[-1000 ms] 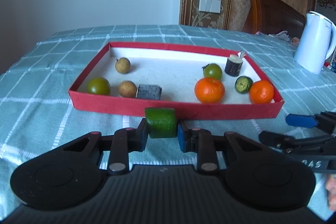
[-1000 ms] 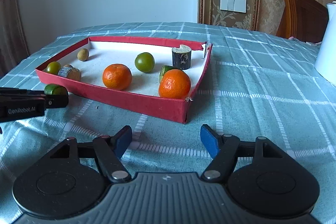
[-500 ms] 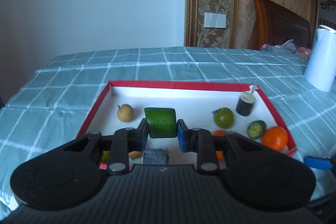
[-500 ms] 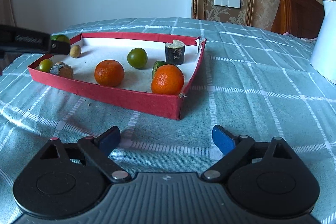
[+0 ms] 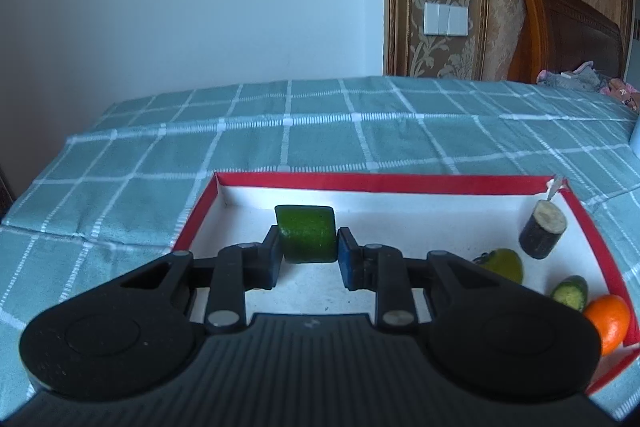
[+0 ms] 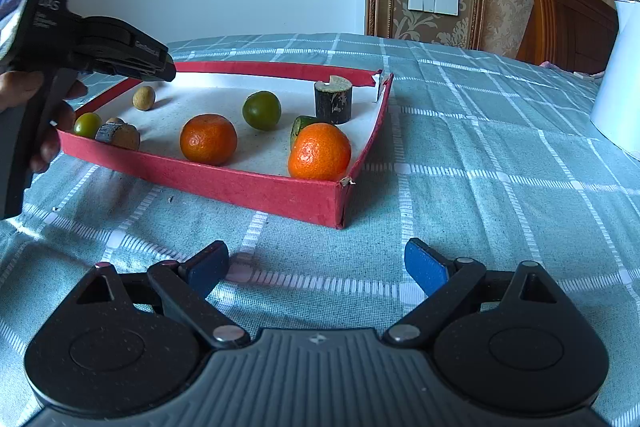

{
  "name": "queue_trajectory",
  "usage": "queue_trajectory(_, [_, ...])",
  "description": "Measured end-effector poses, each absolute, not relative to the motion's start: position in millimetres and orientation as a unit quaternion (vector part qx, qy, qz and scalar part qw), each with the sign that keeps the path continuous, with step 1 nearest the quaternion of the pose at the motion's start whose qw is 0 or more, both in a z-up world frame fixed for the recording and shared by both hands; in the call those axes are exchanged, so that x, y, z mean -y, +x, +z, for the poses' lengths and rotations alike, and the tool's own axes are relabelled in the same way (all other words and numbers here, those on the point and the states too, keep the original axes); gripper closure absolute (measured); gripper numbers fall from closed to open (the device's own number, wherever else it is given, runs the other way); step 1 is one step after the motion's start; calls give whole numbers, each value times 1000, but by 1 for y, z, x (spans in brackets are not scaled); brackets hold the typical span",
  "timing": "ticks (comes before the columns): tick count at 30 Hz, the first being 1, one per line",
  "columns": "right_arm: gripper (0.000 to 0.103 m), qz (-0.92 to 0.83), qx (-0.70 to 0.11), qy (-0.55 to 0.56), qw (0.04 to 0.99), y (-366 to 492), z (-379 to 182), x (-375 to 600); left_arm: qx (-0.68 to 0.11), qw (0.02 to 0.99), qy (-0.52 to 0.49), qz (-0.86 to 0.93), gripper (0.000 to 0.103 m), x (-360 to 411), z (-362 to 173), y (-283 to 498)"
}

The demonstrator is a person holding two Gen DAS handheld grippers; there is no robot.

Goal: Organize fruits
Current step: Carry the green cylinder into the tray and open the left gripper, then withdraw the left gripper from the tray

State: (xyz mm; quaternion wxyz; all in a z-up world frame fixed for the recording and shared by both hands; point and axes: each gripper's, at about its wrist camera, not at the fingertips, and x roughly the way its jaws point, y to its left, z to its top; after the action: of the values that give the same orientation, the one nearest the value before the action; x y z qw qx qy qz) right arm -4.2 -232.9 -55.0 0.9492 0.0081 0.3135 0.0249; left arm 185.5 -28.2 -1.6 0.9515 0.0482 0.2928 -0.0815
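Note:
My left gripper [image 5: 310, 247] is shut on a green cut fruit chunk [image 5: 306, 233] and holds it above the white floor of the red tray [image 5: 380, 183], near the far left corner. In the right wrist view its black body [image 6: 120, 47] hangs over the tray's left end, and the chunk is hidden there. The tray [image 6: 240, 187] holds two oranges [image 6: 208, 139] [image 6: 319, 151], a round green fruit [image 6: 262, 110], a dark stump [image 6: 333, 101] and small fruits at the left. My right gripper [image 6: 318, 263] stands open over the tablecloth, in front of the tray's corner, with nothing between its fingers.
A teal checked cloth [image 6: 480, 167] covers the table. A white kettle [image 6: 618, 79] stands at the right. A person's hand [image 6: 24, 87] grips the left tool. A wooden chair back [image 6: 568, 23] rises behind the table.
The left gripper has carried the green chunk from in front of the tray forward over its floor. The right gripper's jaws spread wider early on, then stayed; that hand has kept still.

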Motion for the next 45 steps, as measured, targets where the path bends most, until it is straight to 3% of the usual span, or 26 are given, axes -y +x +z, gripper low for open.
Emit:
queue_trajectory(7, [7, 25, -313, 8, 949, -4, -55, 233, -332, 940, 26, -80, 77, 22, -21, 204])
queue_trajectory(15, [7, 25, -313, 8, 949, -4, -55, 233, -323, 943, 29, -76, 75, 24, -23, 201])
queue_trajectory(21, [7, 25, -314, 8, 949, -4, -55, 233, -327, 943, 20, -64, 56, 20, -23, 201])
queue_trajectory(23, [7, 25, -314, 8, 949, -4, -55, 233, -326, 943, 20, -64, 55, 19, -23, 199])
queue_trajectory(27, [7, 25, -314, 8, 949, -5, -55, 233, -322, 945, 34, -54, 42, 21, -24, 196])
queue_trajectory(32, [7, 25, -314, 8, 949, -5, -55, 233, -324, 944, 31, -53, 40, 19, -23, 192])
queue_trajectory(40, [7, 25, -314, 8, 949, -5, -54, 233, -300, 952, 35, -50, 20, 17, -13, 168])
queue_trajectory(45, [7, 25, -314, 8, 949, -5, -54, 233, -274, 960, 40, -46, 14, 14, 0, 140])
